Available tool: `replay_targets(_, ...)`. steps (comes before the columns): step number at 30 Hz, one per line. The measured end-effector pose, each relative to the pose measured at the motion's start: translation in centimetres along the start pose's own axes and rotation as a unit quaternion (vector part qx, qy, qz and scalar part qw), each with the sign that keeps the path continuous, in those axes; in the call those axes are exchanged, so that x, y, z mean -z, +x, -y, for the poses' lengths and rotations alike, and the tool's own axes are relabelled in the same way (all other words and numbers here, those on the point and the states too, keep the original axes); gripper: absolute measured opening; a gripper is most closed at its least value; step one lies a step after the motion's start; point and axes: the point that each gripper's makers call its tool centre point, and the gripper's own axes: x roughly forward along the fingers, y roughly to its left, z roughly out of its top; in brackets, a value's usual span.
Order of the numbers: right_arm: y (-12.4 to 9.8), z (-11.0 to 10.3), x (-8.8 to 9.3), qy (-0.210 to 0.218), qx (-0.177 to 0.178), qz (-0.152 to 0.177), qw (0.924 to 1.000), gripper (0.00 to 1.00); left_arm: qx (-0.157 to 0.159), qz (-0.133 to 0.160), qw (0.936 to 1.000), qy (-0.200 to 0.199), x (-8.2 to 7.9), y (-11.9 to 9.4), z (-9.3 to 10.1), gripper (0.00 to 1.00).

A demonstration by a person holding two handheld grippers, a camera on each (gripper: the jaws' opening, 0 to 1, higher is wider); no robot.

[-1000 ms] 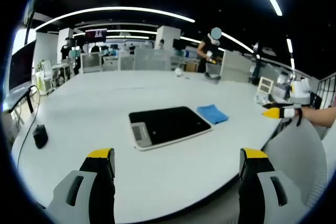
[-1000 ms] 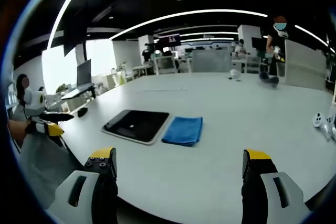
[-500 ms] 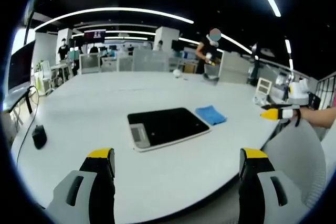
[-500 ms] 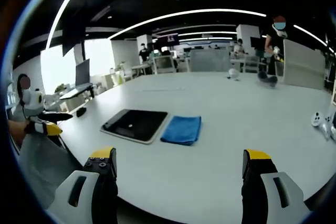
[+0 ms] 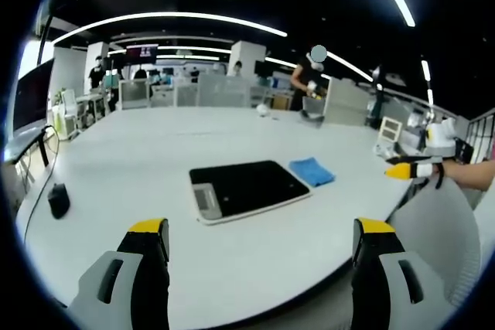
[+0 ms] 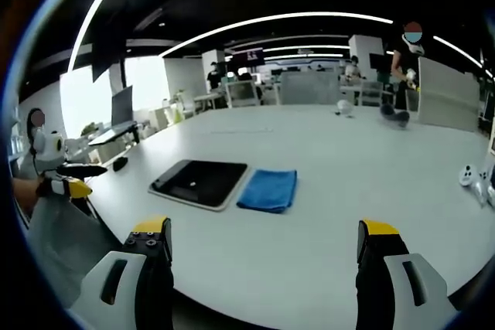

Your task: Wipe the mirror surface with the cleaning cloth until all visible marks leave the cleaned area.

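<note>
Nothing has changed since a moment ago: the left gripper (image 5: 260, 239) and right gripper (image 6: 262, 239) still hover with jaws spread wide, holding nothing, over the near edge of the white table (image 6: 363, 183). Well ahead lies the dark mirror (image 5: 246, 187), the blue cleaning cloth (image 6: 268, 190) just beside it.

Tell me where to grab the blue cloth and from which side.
Grip the blue cloth at its near free edge, coming down from above with the right gripper, whose jaws stand open. It lies flat and folded on the table, beside the mirror, so pinching an edge away from the mirror probably avoids the frame.
</note>
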Motion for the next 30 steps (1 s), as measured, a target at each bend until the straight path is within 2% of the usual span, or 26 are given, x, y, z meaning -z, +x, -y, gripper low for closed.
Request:
replay_targets(11,0.2,0.0,0.0,0.016,-0.011,-0.011,0.9998,0.95,0.002,-0.004,1.0,-0.002,0.1,0.1,0.1,0.99)
replay_targets(14,0.4,0.4,-0.7,0.012,-0.014,-0.015,0.9997,0.93,0.003,-0.005,1.0,-0.001,0.1,0.1,0.1,0.99)
replay_targets(18,1.2,0.8,-1.9,0.031,-0.017,-0.017,0.9993,0.91,0.002,-0.003,1.0,-0.003,0.1,0.1,0.0,0.99)
replay_targets(23,1.9,0.1,-2.5,0.004,-0.026,-0.026,0.9993,0.83,-0.001,0.0,1.0,-0.007,0.0,0.0,-0.1,0.99)
replay_targets(30,2.9,-0.2,-3.3,-0.014,-0.038,-0.035,0.9986,0.78,-0.001,0.0,1.0,-0.009,0.0,0.1,-0.1,0.99)
